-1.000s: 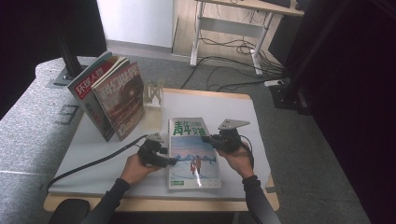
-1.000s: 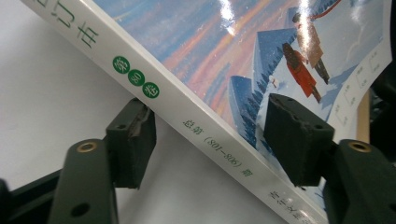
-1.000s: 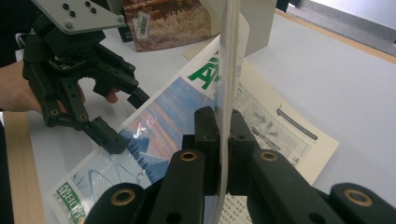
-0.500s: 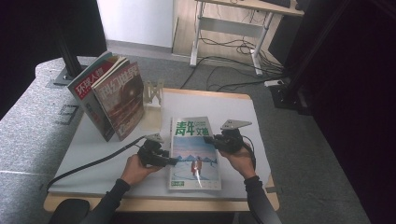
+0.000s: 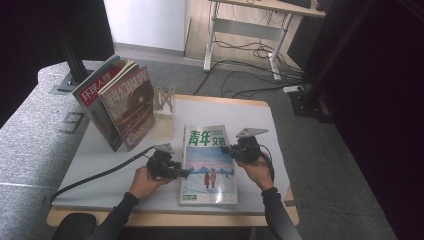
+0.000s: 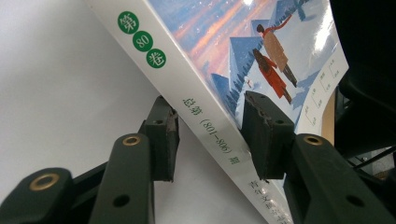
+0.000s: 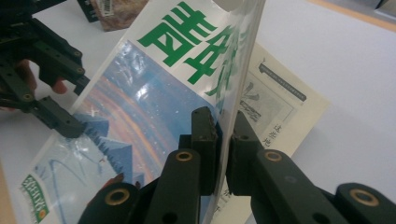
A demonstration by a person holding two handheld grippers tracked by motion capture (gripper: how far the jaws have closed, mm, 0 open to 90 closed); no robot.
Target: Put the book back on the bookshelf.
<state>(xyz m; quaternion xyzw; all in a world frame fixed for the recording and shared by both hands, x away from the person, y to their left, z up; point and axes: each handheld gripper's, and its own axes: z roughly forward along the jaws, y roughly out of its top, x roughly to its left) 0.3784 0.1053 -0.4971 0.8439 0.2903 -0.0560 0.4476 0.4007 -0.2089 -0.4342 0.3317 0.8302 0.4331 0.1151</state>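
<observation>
A magazine (image 5: 209, 167) with green title characters and a snowy cover picture lies on the white table top (image 5: 240, 112). My right gripper (image 5: 226, 149) is at its right edge. In the right gripper view it (image 7: 223, 144) is shut on the front cover (image 7: 154, 98), which is lifted off the printed inner page (image 7: 275, 107). At the magazine's left edge, my left gripper (image 5: 185, 173) is open. Its jaws straddle the white spine (image 6: 205, 116), one on the table side and one over the cover.
Two more magazines (image 5: 127, 107) stand leaning at the table's back left, beside a small metal stand (image 5: 164, 98). The left gripper's cable (image 5: 100, 175) trails off the front left. The wooden table edge (image 5: 175, 217) runs close in front.
The right gripper has shifted slightly at the cover's right edge, with the cover held a little higher. The left gripper has hardly moved.
</observation>
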